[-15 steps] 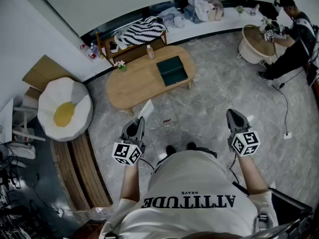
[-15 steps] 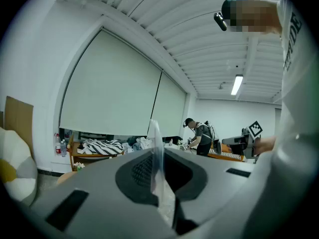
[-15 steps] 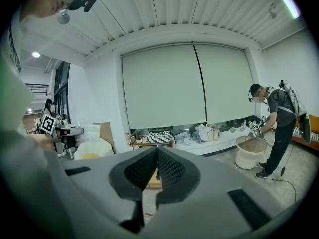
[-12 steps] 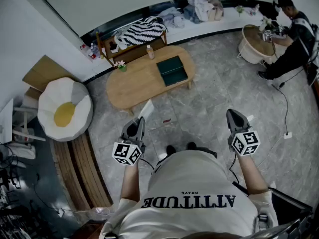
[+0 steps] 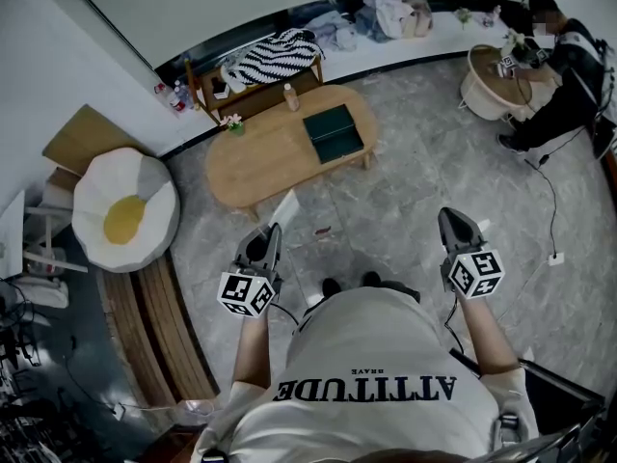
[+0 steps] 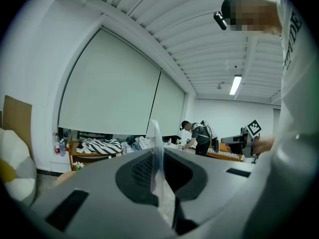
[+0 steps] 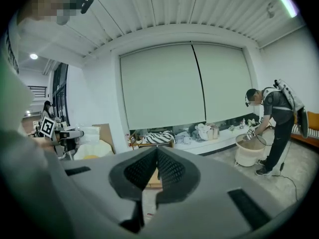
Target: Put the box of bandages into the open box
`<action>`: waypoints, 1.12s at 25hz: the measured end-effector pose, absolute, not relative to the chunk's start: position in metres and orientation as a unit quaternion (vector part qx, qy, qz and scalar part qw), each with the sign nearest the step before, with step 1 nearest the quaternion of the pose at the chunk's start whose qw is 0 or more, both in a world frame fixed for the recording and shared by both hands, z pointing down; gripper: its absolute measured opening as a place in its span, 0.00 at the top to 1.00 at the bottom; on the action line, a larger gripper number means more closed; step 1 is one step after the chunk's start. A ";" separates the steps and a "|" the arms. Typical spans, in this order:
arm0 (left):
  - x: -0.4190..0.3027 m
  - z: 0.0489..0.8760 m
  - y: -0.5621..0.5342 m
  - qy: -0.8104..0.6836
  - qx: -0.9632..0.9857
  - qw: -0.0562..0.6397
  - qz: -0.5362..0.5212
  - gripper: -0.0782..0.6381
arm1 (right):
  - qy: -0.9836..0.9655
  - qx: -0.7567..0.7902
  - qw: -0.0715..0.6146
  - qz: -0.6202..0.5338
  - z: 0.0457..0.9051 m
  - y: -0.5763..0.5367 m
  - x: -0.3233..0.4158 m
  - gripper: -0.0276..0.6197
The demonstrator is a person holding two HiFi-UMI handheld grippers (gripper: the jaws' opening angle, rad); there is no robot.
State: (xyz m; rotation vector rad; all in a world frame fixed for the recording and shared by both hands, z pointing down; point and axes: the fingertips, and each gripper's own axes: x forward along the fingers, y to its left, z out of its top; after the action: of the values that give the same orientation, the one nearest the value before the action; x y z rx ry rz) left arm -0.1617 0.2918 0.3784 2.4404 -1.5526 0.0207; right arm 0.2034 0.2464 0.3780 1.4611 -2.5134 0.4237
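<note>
Head view: my left gripper point(image 5: 273, 230), the nearer one, pinches the flat bandage box point(image 5: 286, 208), with the open green box point(image 5: 333, 135) ahead and slightly right; my right gripper point(image 5: 451, 218) is pressed together, empty.

I see the open box point(image 5: 334, 135) on the counter's point(image 5: 255, 167) right half, a bottle point(image 5: 290, 98) at its far edge, a cushion point(image 5: 125, 210) to its left, and the box of bandages point(image 5: 285, 208) in my left gripper's point(image 5: 274, 231) jaws before its near edge.

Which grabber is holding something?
The left gripper: a flat white box sticks out from its shut jaws. The right gripper has its jaws shut with nothing between them.
</note>
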 end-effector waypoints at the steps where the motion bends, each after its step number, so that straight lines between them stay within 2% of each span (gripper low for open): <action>1: -0.162 0.379 0.293 -0.532 0.837 0.125 0.007 0.86 | -0.850 0.496 0.100 0.147 0.379 0.248 0.203 0.93; 28: -0.217 0.405 0.330 -0.503 0.852 0.142 0.015 0.86 | -0.839 0.508 0.108 0.162 0.393 0.297 0.141 0.92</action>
State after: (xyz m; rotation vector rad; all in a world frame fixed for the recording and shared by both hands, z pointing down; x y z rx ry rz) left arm -0.2167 0.3301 0.4049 2.4605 -1.4524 0.0430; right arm 0.1409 0.2967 0.3932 1.4955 -2.4684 0.4763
